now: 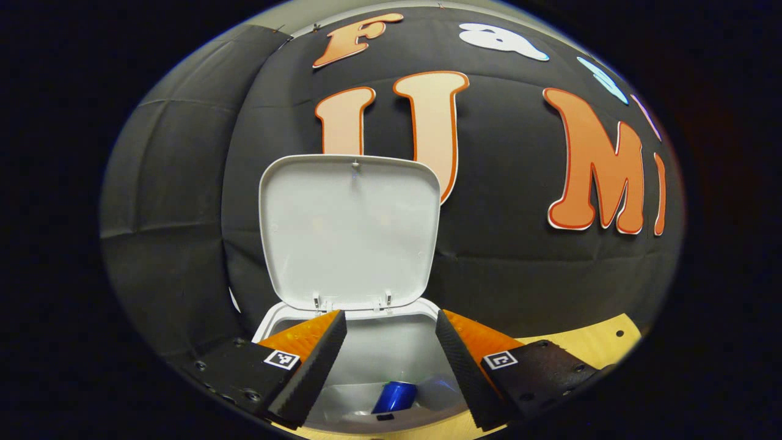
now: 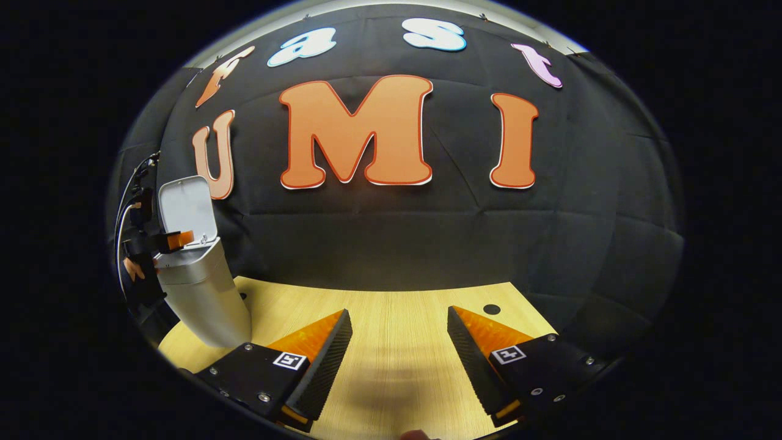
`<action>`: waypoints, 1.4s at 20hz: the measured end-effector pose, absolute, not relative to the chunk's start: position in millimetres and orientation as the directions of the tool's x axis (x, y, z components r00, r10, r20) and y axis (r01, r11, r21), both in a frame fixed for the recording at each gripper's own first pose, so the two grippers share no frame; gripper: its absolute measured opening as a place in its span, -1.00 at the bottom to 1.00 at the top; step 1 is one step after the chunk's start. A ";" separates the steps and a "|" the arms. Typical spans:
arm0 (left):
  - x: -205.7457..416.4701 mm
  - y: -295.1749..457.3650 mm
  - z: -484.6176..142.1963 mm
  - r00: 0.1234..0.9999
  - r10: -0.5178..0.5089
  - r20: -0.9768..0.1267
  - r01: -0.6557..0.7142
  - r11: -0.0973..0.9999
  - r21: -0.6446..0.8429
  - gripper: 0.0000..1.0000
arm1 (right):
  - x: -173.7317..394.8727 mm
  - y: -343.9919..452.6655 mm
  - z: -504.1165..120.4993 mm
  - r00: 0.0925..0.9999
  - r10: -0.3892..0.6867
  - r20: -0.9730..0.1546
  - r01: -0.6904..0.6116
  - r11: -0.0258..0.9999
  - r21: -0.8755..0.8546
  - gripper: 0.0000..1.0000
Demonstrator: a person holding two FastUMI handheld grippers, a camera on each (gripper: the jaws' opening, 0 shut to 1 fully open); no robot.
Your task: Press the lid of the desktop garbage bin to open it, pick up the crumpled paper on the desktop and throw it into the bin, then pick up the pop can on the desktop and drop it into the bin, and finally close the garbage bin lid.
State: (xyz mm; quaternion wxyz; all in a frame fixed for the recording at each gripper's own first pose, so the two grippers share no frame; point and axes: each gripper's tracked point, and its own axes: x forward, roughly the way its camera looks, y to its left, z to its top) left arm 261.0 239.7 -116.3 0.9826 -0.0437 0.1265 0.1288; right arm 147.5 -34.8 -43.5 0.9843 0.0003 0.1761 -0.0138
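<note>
Pop can [image 1: 395,397] lies inside the garbage bin [image 1: 366,360], low between the two fingers of the left gripper [image 1: 391,366] in the left gripper view. It is blue and glossy, and it leans with its long axis running from lower left to upper right; which end is the top cannot be told. A small dark patch sits just below it on the bin's pale inner wall. The left gripper hangs over the bin's mouth with its jaws spread wide and nothing between them; the can is well below the fingertips and touches neither. Past the fingers, the bin's white lid [image 1: 349,229] stands upright on its two hinges at the far rim, its smooth underside facing the camera. A strip of the wooden desktop [image 1: 602,342] shows to the right of the bin.

In the right gripper view, the right gripper [image 2: 400,360] is held just above the bare wooden desktop [image 2: 397,305], jaws wide apart and holding nothing. Farther off to the left stands the bin [image 2: 204,293], a tall silver-grey body, narrower at the bottom, with its lid [image 2: 186,211] raised. The left gripper [image 2: 174,239] shows at the bin's open top, with the hand that holds it partly seen behind the bin. Crumpled paper cannot be made out anywhere.
</note>
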 end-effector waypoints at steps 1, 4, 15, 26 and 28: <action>253.0 237.6 -109.1 0.936 0.241 -0.256 -0.267 0.961 -0.071 0.87 | 147.0 -36.6 -42.1 0.939 -0.029 -0.344 0.028 1.000 -0.006 0.89; 223.7 229.8 -81.9 0.944 0.239 -0.229 -0.269 0.957 -0.108 0.88 | 143.5 -38.4 -39.6 0.942 -0.025 -0.335 0.029 1.000 0.006 0.89; 220.4 255.7 62.0 0.966 0.256 -0.033 -0.256 0.967 0.010 0.87 | 134.2 -40.7 -36.5 0.948 0.010 -0.318 0.000 0.999 0.032 0.87; 354.3 360.5 67.3 0.938 0.276 -0.209 -0.291 0.956 -0.040 0.88 | 135.4 -55.0 -39.2 0.942 -0.052 -0.330 0.058 0.998 0.009 0.88; 368.8 369.4 53.1 0.917 0.273 -0.291 -0.297 0.954 -0.044 0.88 | 136.1 -54.9 -38.8 0.942 -0.057 -0.331 0.063 0.998 0.006 0.88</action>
